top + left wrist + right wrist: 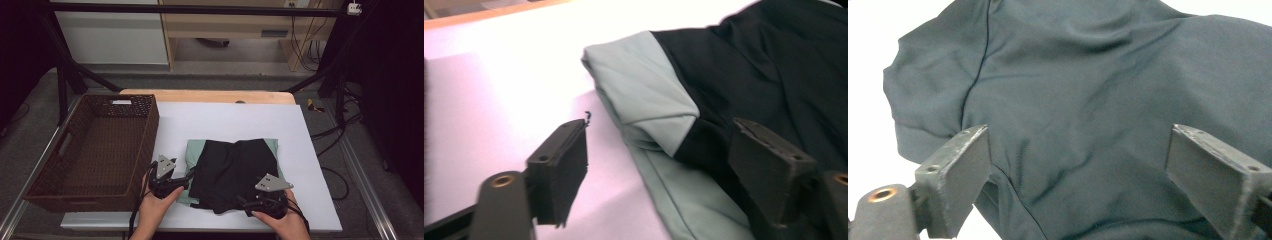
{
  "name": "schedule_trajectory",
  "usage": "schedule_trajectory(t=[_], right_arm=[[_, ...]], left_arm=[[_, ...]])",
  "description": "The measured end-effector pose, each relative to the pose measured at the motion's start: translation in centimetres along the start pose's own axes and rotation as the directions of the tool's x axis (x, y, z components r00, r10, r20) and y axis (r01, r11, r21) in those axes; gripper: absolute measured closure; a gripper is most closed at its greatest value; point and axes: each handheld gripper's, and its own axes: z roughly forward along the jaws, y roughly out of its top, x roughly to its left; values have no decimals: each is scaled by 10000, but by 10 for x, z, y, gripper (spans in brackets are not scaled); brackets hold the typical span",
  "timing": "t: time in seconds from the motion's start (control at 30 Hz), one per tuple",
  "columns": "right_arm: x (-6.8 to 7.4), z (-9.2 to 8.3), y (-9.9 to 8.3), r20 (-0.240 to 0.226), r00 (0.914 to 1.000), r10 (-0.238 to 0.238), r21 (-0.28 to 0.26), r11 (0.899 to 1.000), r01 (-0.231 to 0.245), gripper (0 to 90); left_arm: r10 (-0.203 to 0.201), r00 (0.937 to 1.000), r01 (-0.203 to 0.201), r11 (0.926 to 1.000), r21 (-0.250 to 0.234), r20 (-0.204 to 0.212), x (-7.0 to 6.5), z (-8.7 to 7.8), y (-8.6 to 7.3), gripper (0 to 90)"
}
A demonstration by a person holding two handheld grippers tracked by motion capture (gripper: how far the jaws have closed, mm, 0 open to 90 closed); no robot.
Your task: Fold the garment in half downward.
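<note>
A black garment [235, 170] lies folded on top of a pale green garment [192, 152] on a white sheet [225, 120]. My left gripper [187, 176] is at the pile's front left corner, held by a hand, and stands open. In the left gripper view its jaws [669, 160] straddle the pile's edge: one is over the white sheet, the other over the black cloth [764, 65], with the green cloth [639, 90] between them, untouched. My right gripper [245, 204] is at the pile's front right. It stands open [1078, 165] over the black garment [1088, 90], gripping nothing.
A brown wicker basket [75, 190] with nothing inside stands left of the sheet, close to my left hand. The wooden table edge [200, 96] shows behind the sheet. A black frame and cables surround the table.
</note>
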Motion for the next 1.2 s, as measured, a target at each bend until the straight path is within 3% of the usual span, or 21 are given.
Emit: schedule_trajectory(t=[0.3,0.47,0.63,0.7,0.73,0.97,1.1,1.2], right_arm=[[6,2,6,-145,9996,-234,45,9997,234,91],[9,2,12,-165,9995,-273,-15,9996,272,97],[13,9,25,-630,9977,-264,125,9995,273,102],[17,15,31,-791,9961,-400,294,9987,425,103],[21,21,38,-1102,9931,-392,467,9979,445,104],[39,43,53,-1563,9853,-687,974,9916,846,120],[53,57,63,-2019,9748,-951,1235,9849,1217,126],[58,62,66,-2096,9722,-1045,1291,9826,1335,128]], left_arm=[[-74,9992,73,10000,-20,-382,8,5,0,158],[172,9990,-176,9998,-91,-419,7,7,3,141],[-76,9989,72,9999,-91,-457,12,8,3,130],[-140,9985,132,9998,-150,-530,15,7,3,128],[-119,9982,107,9997,-218,-581,17,7,4,128],[-155,9975,137,9995,-271,-685,21,7,3,128],[-147,9971,125,9995,-295,-752,23,6,3,134],[-140,9964,115,9995,-292,-842,24,7,2,135]])
